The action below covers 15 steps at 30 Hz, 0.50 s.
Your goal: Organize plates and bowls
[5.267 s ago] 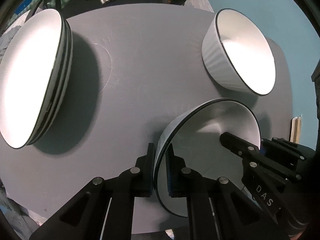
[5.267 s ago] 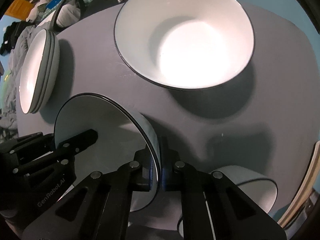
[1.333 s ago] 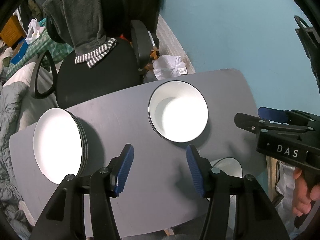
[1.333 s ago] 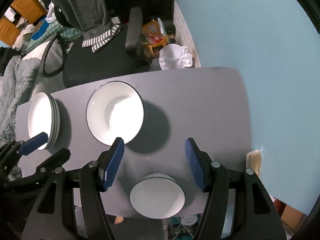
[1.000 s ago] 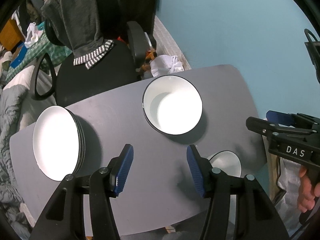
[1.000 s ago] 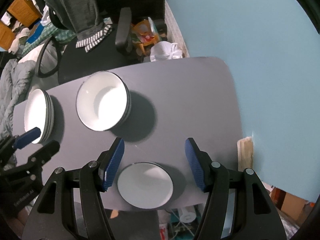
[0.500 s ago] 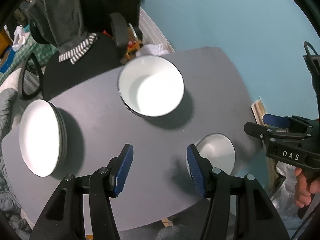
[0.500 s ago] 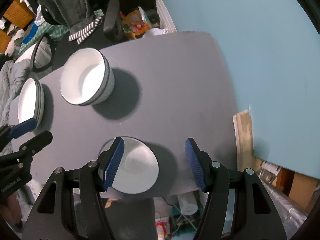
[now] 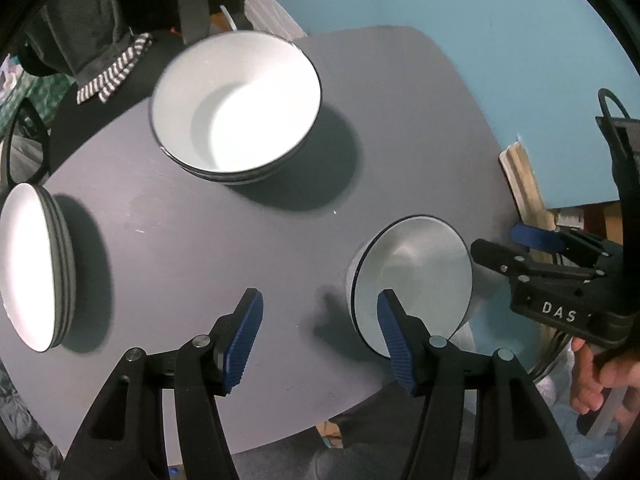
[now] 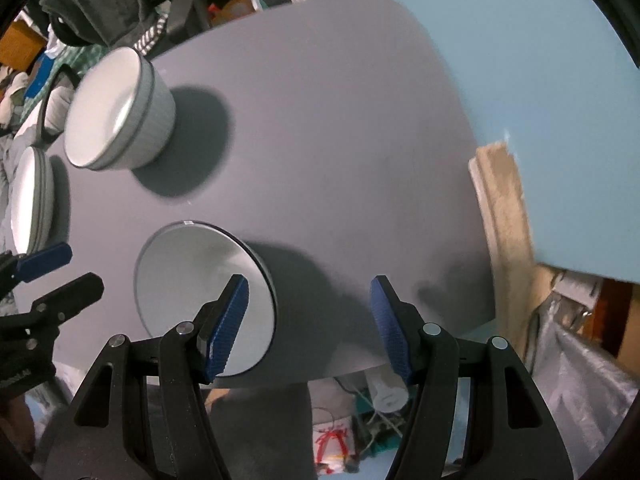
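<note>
On the grey table (image 9: 248,240), plates (image 9: 28,264) stack at left, bowls (image 9: 236,104) nest centre, a small bowl (image 9: 416,272) sits near the front edge. My left gripper (image 9: 320,336), jaws just widening, and right gripper (image 10: 308,320) gape empty.

We see both fisheye views ringed by a black vignette, with straight lines bowing toward the rim. Hard light from above blows out the white insides of the stacked bowls (image 9: 236,108) and the plate stack (image 9: 30,268), and each throws a dark, soft-edged shadow to its right on the grey tabletop (image 9: 200,240). The small bowl (image 10: 200,296) lies in dimmer, greyer light. In the right wrist view motion blur smears the bowl rims and the tabletop edge; the background corners are murky.
</note>
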Each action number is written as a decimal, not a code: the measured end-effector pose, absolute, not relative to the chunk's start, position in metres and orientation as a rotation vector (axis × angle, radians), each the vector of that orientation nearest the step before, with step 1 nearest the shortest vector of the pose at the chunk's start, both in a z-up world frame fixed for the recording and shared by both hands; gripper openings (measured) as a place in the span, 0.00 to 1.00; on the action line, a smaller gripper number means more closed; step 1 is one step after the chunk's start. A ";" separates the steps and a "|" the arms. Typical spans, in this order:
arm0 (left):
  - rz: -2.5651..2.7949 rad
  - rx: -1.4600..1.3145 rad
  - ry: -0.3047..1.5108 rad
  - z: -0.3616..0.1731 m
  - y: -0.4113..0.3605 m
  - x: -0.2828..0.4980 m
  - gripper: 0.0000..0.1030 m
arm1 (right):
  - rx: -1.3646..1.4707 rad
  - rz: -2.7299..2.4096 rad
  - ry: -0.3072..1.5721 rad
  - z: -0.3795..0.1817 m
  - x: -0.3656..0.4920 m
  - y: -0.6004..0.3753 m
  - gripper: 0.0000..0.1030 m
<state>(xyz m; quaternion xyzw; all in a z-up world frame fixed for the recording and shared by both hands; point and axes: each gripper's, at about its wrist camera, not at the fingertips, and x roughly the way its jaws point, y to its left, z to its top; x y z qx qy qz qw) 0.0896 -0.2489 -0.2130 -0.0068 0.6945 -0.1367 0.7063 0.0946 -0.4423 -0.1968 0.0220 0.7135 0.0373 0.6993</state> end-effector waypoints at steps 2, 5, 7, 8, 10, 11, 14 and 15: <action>-0.307 -0.005 1.555 -0.220 -0.253 0.089 0.59 | 0.064 0.086 1.601 -0.206 0.091 -0.445 0.60; -0.314 0.031 1.566 -0.231 -0.261 0.088 0.59 | 0.079 0.100 1.616 -0.218 0.089 -0.446 0.60; -0.327 0.047 1.574 -0.237 -0.267 0.088 0.59 | 0.092 0.120 1.617 -0.222 0.087 -0.445 0.60; -0.333 0.048 1.575 -0.239 -0.269 0.087 0.59 | 0.094 0.130 1.616 -0.223 0.085 -0.445 0.60; -0.343 0.056 1.578 -0.245 -0.274 0.087 0.59 | 0.085 0.143 1.617 -0.227 0.084 -0.443 0.60; -0.344 0.063 1.582 -0.248 -0.276 0.087 0.59 | 0.081 0.149 1.616 -0.229 0.084 -0.441 0.60; -0.344 0.062 1.596 -0.255 -0.279 0.086 0.59 | 0.056 0.166 1.625 -0.234 0.083 -0.437 0.57; -0.350 0.059 1.609 -0.256 -0.280 0.086 0.59 | 0.052 0.176 1.629 -0.236 0.084 -0.434 0.51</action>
